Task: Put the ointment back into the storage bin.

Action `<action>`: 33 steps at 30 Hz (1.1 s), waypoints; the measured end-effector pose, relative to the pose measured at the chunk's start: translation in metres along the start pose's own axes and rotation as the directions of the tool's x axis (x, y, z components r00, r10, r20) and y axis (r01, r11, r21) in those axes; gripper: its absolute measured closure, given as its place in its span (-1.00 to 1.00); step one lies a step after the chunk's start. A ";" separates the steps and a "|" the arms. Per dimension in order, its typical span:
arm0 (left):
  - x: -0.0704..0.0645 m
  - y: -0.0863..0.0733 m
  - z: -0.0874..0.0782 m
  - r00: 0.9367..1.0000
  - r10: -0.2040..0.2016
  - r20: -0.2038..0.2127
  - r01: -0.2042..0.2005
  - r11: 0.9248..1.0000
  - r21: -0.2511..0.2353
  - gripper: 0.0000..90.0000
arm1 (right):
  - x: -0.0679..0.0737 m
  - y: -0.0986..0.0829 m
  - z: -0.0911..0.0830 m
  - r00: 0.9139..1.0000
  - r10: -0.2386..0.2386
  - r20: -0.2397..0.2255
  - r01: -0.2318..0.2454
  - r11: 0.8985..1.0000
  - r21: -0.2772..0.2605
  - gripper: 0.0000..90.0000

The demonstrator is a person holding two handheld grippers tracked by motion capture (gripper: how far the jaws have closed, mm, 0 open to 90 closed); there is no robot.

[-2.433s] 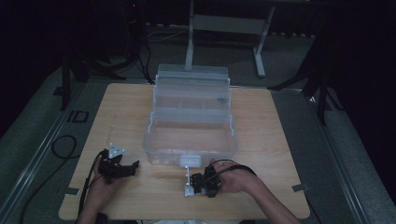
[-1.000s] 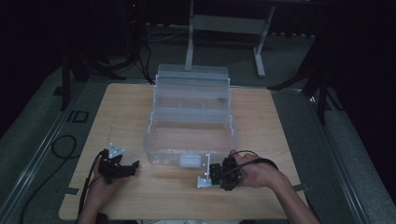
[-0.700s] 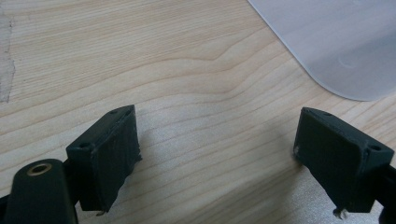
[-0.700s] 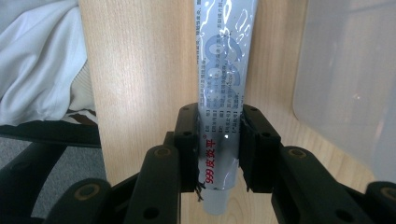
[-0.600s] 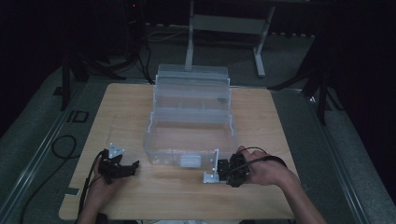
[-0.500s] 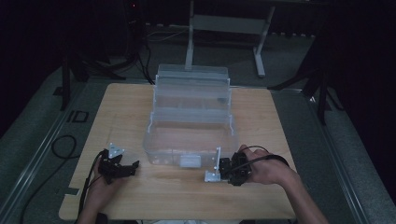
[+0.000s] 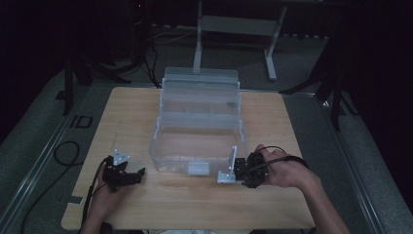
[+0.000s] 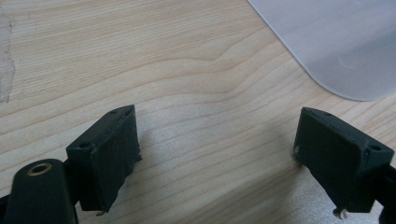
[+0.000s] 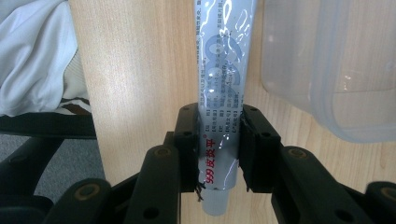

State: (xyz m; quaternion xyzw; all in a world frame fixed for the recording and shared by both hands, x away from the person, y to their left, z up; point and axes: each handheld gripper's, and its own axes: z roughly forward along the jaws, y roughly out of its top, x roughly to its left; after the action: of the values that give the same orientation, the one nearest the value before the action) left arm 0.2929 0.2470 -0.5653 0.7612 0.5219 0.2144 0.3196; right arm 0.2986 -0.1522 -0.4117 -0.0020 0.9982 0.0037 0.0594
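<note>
My right gripper [image 9: 219, 116] is shut on a silver-white ointment tube [image 9: 224, 56] with blue and red print, clamped near its capped end; the rest of the tube reaches away over the wooden table. In the high view this right gripper [image 7: 238, 170] sits at the front right corner of the clear plastic tiered box [image 7: 199, 122], held by a hand. My left gripper [image 7: 138, 175] rests low over the table left of the box. Its jaws [image 8: 217, 126] stand wide open with only bare wood between them.
The open clear box [image 9: 336, 70] stands mid-table, its trays stepped back; one rounded corner [image 8: 336, 42] lies just ahead of the left gripper. The table's near edge [image 9: 88, 93] and a white garment [image 9: 37, 51] are close beside the tube. Dark floor and stands surround the table.
My right gripper has carried the tube rightward along the box's front, from its middle to its right corner. The left gripper has stayed put.
</note>
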 end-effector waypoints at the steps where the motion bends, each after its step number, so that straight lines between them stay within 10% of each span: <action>1: 0.000 0.000 0.000 1.000 0.000 0.000 0.000 1.000 0.000 -0.68 | -0.001 0.000 -0.001 1.000 0.000 0.000 0.000 1.000 -0.002 0.57; 33: 0.000 0.000 0.000 1.000 -0.001 0.000 0.001 1.000 0.000 -0.68 | -0.029 -0.003 -0.028 0.999 0.032 0.040 -0.032 0.999 -0.011 0.57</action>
State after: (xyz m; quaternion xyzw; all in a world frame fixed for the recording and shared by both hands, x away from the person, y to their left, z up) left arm 0.2929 0.2469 -0.5653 0.7609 0.5223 0.2142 0.3200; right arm 0.3236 -0.1551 -0.3802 0.0137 0.9967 0.0098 0.0794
